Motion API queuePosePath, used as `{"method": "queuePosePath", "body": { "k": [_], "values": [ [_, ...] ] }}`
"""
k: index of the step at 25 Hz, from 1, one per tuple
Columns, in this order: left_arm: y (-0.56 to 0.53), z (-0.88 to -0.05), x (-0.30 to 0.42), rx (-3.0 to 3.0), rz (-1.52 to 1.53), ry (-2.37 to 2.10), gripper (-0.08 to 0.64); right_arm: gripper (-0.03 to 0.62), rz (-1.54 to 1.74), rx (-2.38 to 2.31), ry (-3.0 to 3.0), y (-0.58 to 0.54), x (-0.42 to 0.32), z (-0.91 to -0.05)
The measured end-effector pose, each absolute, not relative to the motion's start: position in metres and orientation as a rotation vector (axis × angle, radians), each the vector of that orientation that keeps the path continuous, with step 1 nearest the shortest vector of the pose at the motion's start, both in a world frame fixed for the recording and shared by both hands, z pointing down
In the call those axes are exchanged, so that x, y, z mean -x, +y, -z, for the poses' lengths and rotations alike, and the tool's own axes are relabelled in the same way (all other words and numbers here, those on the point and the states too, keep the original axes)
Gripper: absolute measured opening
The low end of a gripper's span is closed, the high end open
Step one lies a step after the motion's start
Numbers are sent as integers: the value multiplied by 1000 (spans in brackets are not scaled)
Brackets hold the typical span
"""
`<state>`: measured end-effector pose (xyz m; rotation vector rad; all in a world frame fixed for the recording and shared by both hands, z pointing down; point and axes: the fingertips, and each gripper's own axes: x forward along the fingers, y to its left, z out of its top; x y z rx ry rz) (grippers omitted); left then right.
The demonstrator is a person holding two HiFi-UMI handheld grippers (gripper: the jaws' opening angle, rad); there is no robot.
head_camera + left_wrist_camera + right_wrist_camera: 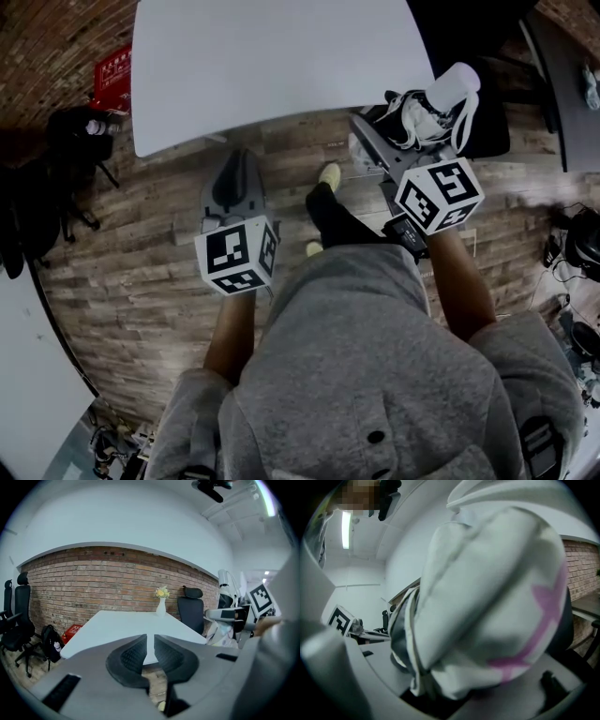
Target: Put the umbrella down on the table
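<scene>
My right tool [398,155] is clamped on the folded umbrella [433,111], a white bundle with pink markings that fills the right gripper view [487,597]. In the head view its long axis slants away from me and to the right, with the rounded end farthest out and the crumpled folds nearest the jaws. It hangs in the air over the wooden floor [141,244], just off the near right corner of the white table [272,66], not touching it. My left tool [234,183] has its jaws drawn almost together, with only a thin slit between them and nothing in it; it points at the table's near edge. On the table's far side stands a white vase [161,606] holding yellow flowers [162,592].
</scene>
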<state>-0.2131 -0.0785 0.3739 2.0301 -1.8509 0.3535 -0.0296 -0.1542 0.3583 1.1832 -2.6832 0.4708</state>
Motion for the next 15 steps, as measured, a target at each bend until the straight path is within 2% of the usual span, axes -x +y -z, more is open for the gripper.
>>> {"method": "queuePosePath", "body": {
  "k": [15],
  "values": [
    [-186,-361,221,-2034,-386,-1884,54,301,-453,-1150,-2672,-256,32,-362]
  ]
}}
